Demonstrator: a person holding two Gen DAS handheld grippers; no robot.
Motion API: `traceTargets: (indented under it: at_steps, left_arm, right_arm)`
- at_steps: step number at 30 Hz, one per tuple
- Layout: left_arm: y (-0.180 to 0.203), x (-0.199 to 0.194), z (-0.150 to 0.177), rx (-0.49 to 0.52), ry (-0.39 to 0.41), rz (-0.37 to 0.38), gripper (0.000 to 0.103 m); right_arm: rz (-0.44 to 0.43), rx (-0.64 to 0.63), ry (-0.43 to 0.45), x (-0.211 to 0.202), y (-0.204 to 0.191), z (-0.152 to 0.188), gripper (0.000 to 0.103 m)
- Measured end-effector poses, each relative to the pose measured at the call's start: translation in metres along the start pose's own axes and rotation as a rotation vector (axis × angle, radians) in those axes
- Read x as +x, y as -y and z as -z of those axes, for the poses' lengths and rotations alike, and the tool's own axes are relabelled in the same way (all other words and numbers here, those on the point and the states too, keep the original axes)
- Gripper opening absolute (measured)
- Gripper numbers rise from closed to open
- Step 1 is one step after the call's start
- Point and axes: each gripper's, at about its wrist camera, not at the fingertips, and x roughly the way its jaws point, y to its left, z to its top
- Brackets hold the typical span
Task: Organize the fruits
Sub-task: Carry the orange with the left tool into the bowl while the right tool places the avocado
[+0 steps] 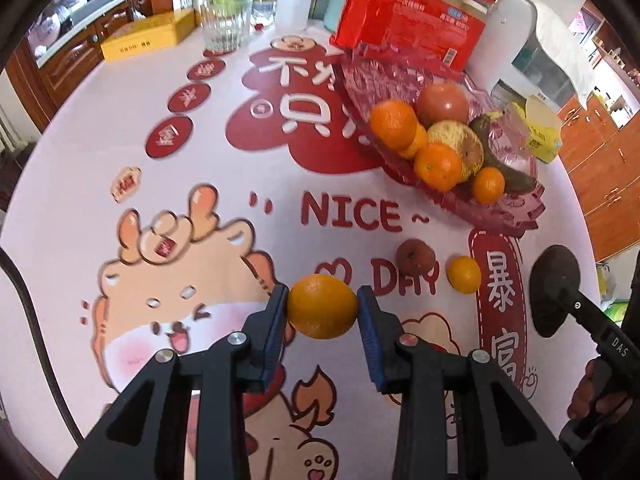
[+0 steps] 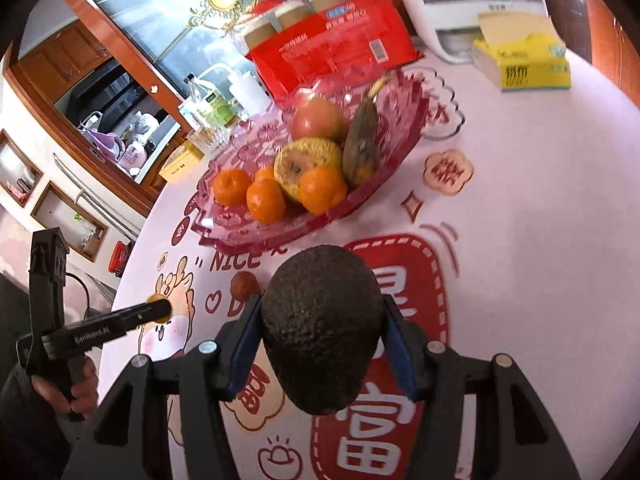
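Left gripper (image 1: 322, 307) clamps orange (image 1: 322, 306) across middle: firm, smooth, may roll. Right gripper (image 2: 321, 334) pinches avocado (image 2: 320, 328): soft, bruisable. Tray (image 1: 500, 216) at one o'clock.

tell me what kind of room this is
Probably a home dining area beside a kitchen: a round table with a festive cartoon tablecloth, a pink fruit tray, wooden cabinets and a tissue box.

Printed table (image 1: 120, 128), fruit tray (image 1: 500, 216)
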Motion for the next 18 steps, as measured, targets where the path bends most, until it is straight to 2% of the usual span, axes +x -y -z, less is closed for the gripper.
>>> traceTargets:
  at_steps: [10, 18]
  left_arm:
    - [-0.001, -0.044, -0.047, 0.071, 0.145, -0.027, 0.034]
    - [0.006, -0.058, -0.098, 0.163, 0.216, -0.048, 0.034]
  right_arm:
    - [0.047, -0.084, 0.085, -0.036, 0.000, -0.051, 0.057]
    - [0.074, -0.120, 0.128, -0.038, -0.006, -0.089, 0.057]
